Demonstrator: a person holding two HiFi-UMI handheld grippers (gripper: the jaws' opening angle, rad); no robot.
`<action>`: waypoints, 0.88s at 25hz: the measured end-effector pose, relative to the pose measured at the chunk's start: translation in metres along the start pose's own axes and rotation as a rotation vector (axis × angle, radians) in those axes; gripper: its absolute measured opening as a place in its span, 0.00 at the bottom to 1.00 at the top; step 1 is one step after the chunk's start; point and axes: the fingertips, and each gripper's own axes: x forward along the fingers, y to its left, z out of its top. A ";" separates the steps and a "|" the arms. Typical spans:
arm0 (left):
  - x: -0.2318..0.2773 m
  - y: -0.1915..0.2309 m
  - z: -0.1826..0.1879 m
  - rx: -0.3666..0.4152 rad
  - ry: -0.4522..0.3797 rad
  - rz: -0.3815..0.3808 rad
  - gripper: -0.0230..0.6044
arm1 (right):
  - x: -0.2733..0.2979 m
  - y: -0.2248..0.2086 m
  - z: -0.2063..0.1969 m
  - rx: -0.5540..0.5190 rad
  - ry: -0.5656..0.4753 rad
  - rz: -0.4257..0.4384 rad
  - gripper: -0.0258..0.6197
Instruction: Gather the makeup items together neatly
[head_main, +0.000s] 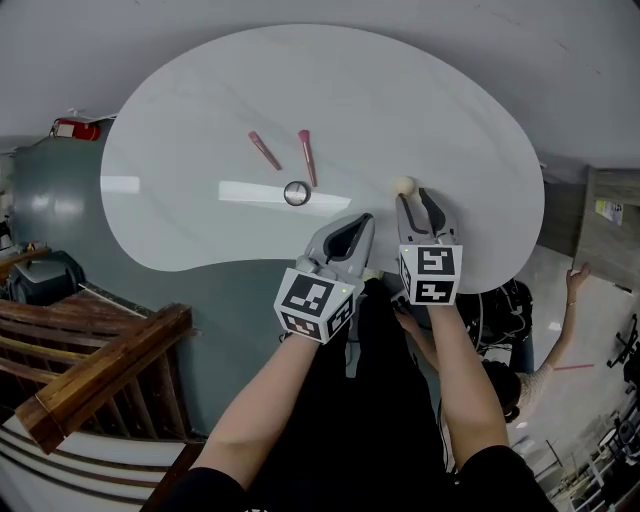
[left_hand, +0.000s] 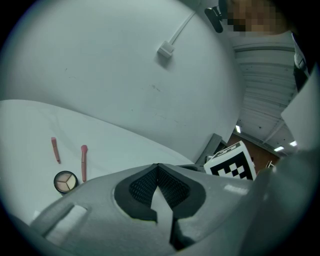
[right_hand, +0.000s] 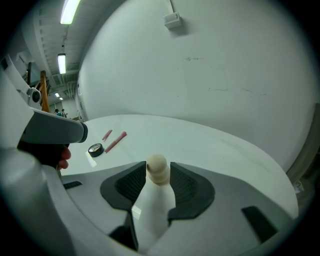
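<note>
Three of the makeup items are seen grouped left of the middle of the white kidney-shaped table top (head_main: 190, 100). They are a short pink stick (head_main: 265, 150), a pink-handled brush (head_main: 306, 158) lying just beside it, and a round dark-rimmed compact with beige pans (head_main: 297, 193) set at the near end of the brush, touching it or nearly so. That cluster is judged to be the gathering spot, since the items there lie close together and the two pink ones lie roughly parallel.

The fourth item, a white tapered bottle with a cream ball-shaped cap (right_hand: 154, 202), is found apart from the cluster, close to the near edge of the table top and to the right. It is framed by the right gripper (right_hand: 159, 172), whose jaws stand apart on either side of it. A thin gap is visible between each pad and the cap, while the wider body fills the space lower down, so no firm pinch is read. The cap points away along the jaws and sits level with their tips, with the body running back between the pads. Whether the bottle rests on the table top or is borne by the jaws cannot be told.

The left gripper (left_hand: 158, 167) is held over the near edge beside the right one, its jaws closed tip to tip on nothing. It is presumably kept idle there, between the bottle and the cluster. For the task to be finished, the bottle would have to be brought across to the compact.
</note>
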 end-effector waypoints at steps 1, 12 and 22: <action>-0.002 -0.001 0.000 0.003 0.000 -0.003 0.05 | -0.002 0.000 0.001 -0.001 -0.002 -0.004 0.28; -0.027 -0.007 0.006 0.025 -0.016 -0.035 0.05 | -0.032 0.012 0.017 0.025 -0.038 -0.051 0.24; -0.070 0.002 0.018 0.049 -0.056 -0.016 0.05 | -0.058 0.066 0.036 0.007 -0.086 0.007 0.20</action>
